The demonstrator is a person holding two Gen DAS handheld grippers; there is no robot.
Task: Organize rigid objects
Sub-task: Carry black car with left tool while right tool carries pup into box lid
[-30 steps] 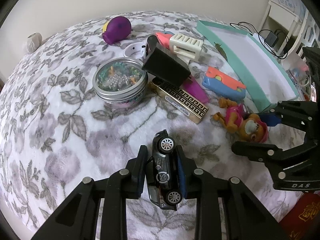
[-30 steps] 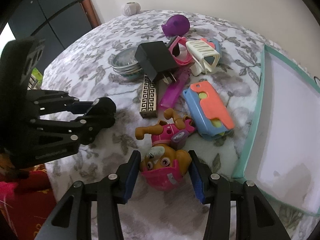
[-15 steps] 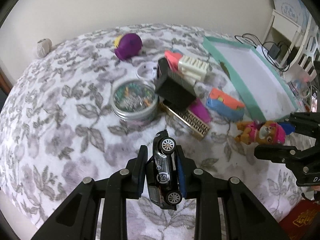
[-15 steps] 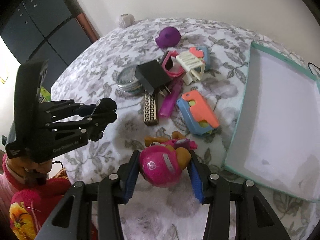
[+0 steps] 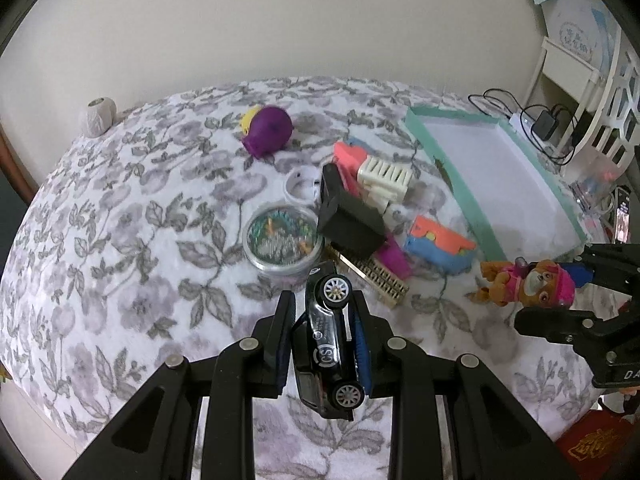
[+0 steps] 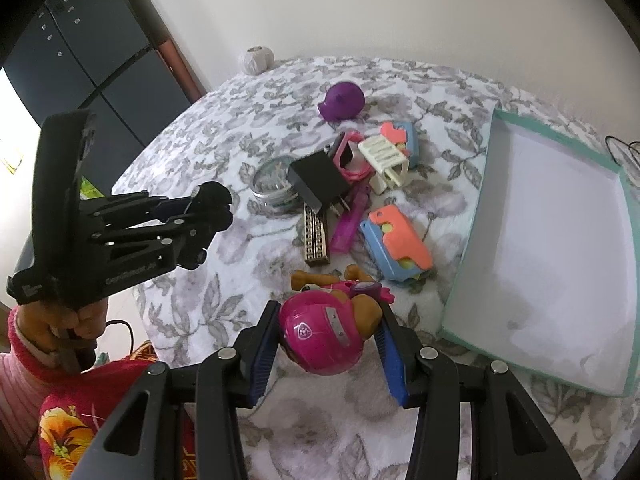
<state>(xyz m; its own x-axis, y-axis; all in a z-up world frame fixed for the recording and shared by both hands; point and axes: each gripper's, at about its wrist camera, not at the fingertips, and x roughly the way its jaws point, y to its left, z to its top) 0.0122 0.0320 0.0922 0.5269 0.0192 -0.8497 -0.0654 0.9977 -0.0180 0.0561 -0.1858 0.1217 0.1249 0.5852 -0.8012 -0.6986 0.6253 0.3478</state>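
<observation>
Left wrist view: car (image 5: 330,336) is clamped in left gripper (image 5: 322,344); pup figure (image 6: 328,332) is clamped in right gripper (image 6: 326,350), both clear of the blanket (image 5: 120,240). Transfer step judged underway; next, carriage right to tray (image 6: 560,240) is required.

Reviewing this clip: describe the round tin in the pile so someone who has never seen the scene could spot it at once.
Start at the teal tray on the floral blanket, then move left across the toy pile. The tin sits at the pile's left edge, against the black charger. It is the only round silver container, its clear lid showing small multicoloured bits.
</observation>
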